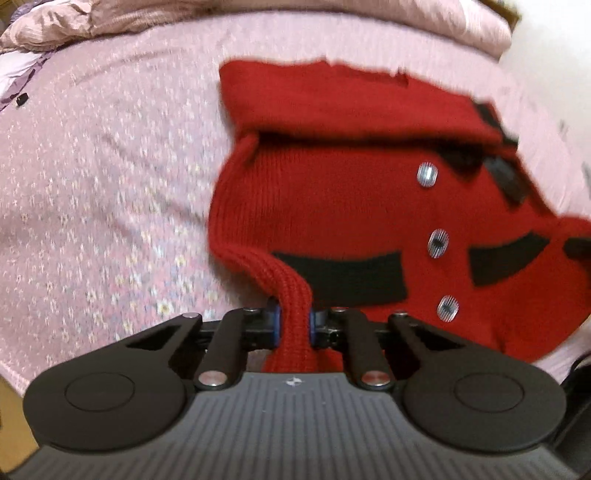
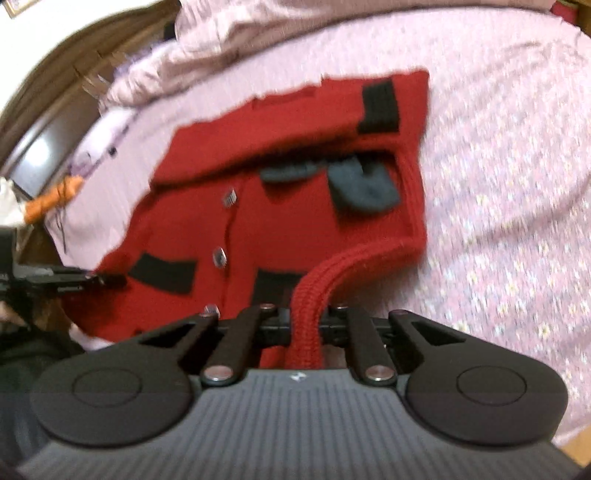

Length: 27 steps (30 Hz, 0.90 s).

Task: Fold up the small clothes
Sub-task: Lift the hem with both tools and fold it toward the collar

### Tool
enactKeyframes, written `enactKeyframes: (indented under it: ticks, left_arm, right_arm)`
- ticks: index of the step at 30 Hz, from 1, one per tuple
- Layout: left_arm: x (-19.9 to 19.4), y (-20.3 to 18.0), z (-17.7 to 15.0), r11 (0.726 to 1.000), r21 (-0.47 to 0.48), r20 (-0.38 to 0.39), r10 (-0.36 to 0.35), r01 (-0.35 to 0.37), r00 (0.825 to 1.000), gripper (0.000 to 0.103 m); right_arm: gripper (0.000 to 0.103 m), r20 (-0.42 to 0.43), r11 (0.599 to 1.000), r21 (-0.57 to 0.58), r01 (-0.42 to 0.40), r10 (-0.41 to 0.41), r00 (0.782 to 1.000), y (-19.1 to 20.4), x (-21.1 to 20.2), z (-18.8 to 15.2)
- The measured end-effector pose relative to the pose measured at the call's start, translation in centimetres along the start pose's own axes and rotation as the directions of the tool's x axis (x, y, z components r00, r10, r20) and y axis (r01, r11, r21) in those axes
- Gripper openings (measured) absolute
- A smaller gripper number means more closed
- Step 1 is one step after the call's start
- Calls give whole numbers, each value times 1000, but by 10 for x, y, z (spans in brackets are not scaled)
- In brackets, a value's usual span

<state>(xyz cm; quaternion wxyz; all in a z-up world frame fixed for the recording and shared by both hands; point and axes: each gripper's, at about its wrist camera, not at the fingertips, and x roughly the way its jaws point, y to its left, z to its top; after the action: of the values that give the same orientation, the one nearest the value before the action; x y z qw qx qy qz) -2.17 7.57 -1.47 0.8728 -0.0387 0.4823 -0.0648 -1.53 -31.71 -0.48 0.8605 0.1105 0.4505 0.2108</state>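
Observation:
A small red knit cardigan [image 1: 332, 206] with black pocket bands and silver buttons lies on a pink flowered bedspread [image 1: 110, 184], a sleeve folded across its top. My left gripper [image 1: 294, 325] is shut on the ribbed hem at the cardigan's near left corner, lifting it into a ridge. In the right wrist view the same cardigan [image 2: 277, 206] shows, and my right gripper [image 2: 306, 325] is shut on the ribbed hem at the near right corner. The left gripper [image 2: 66, 278] appears at that view's left edge, at the other corner of the hem.
A crumpled pink quilt [image 1: 332, 22] lies along the far side of the bed. An orange object [image 2: 51, 197] and dark furniture [image 2: 44, 129] stand off the bed's left side. Wooden floor [image 1: 11, 417] shows by the near edge.

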Motion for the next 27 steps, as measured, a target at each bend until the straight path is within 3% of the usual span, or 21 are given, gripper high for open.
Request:
enactKeyframes:
  ticks: [8,20,27]
  left_arm:
    - [-24,11,32,989,-112,123,-78,92,989,15]
    - [-48,3,85,985,-113,257,-95,128,962,15]
    - [-44,-1,106,986,-114,276,-89,125,957,15]
  right_arm:
    - [11,128,999,33,-34,30,991,0,-12,21]
    - [11,290,991,104,-78,45,956,-3,-16,61]
    - [11,353,988,136,-78,26,935,-11,-14,75]
